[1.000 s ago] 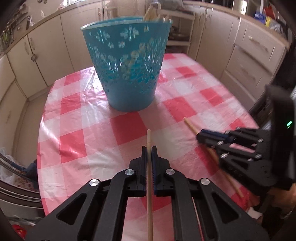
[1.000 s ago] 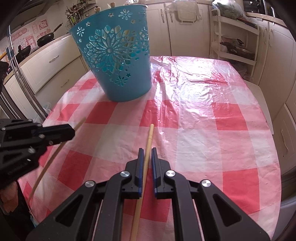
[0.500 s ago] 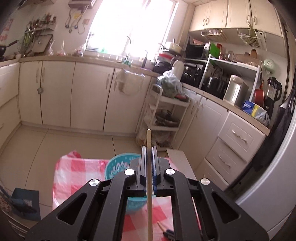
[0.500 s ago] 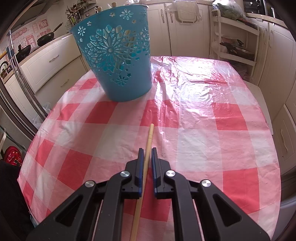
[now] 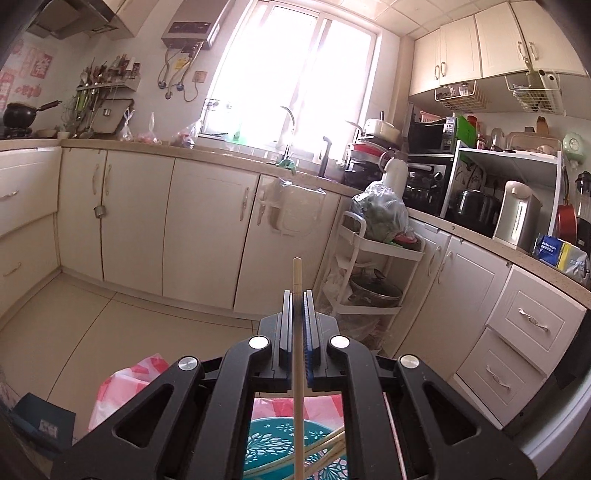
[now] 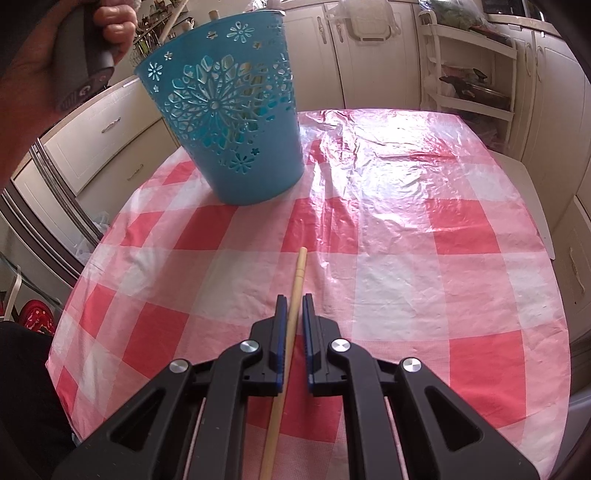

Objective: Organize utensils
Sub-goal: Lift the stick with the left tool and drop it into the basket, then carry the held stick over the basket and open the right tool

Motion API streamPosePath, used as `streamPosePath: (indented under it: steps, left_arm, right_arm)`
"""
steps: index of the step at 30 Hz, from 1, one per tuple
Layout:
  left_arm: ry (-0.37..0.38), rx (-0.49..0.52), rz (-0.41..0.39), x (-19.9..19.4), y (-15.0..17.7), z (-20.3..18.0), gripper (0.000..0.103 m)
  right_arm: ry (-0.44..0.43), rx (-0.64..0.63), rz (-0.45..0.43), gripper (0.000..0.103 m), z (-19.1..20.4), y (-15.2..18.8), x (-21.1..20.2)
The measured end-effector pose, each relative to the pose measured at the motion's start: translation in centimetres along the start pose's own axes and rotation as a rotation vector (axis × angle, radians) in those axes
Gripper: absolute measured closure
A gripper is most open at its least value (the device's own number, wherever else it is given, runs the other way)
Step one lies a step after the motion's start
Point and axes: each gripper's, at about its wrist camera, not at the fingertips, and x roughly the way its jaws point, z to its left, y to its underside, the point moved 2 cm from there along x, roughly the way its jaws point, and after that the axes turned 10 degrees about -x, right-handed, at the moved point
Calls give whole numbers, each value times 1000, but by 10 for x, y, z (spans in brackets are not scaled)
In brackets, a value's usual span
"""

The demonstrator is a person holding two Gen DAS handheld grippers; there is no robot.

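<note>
Wooden chopstick (image 5: 297,354), pale and slender: clamped between the pads of the left gripper (image 5: 297,306), tip projecting past the fingertips toward cream kitchen cabinets (image 5: 207,236). Left gripper raised above the teal perforated plastic basket (image 5: 273,446), pointing nearly level. Basket rim visible directly below the gripper frame, with further pale chopsticks (image 5: 325,448) lying crossed inside. Corner of the red-and-white checked plastic cloth (image 5: 125,384) visible beside the basket.

Second pale wooden chopstick (image 6: 291,325): gripped by the right gripper (image 6: 293,310), pads closed onto the shaft, which sits slightly tilted against the left pad. Tip extending forward over the bench (image 6: 406,236), which carries the checked cloth. Right gripper angled downward above the near half of the bench.

Teal basket (image 6: 229,122) upright at the far left of the bench, floral cut-out pattern facing the right camera, well apart from the right gripper. Chopstick ends protruding above the basket rim. Person's hand (image 6: 92,33) grasping a dark handle at upper left of the right view, beside and above the basket.
</note>
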Motion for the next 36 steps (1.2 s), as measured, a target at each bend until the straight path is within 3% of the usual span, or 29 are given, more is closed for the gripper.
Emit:
streamPosePath:
  steps: [9, 14, 17, 19, 21, 23, 27, 32, 36]
  left_arm:
    - [-35, 44, 34, 1, 24, 9, 98]
    - [-50, 64, 104, -3, 30, 12, 97]
    - [-60, 80, 145, -15, 36, 16, 85]
    - [-75, 79, 151, -30, 40, 23, 65]
    - [-94, 60, 154, -50, 44, 34, 55]
    - [-108, 40, 157, -70, 49, 47, 52]
    - [-149, -10, 162, -104, 64, 81, 45]
    - [-215, -148, 212, -118, 87, 138, 43]
    - [-277, -206, 247, -115, 101, 167, 44]
  right_arm:
    - [1, -2, 0, 94, 0, 0, 1]
    - [3, -4, -1, 94, 0, 0, 1]
    - [0, -2, -1, 94, 0, 0, 1]
    - [-14, 3, -4, 91, 0, 0, 1]
    - [-41, 4, -7, 84, 0, 0, 0]
    - [-52, -2, -7, 78, 2, 1, -2]
    - [-22, -23, 1, 78, 6, 4, -5]
    - [52, -67, 18, 86, 13, 2, -2]
    - [164, -228, 53, 92, 35, -1, 3]
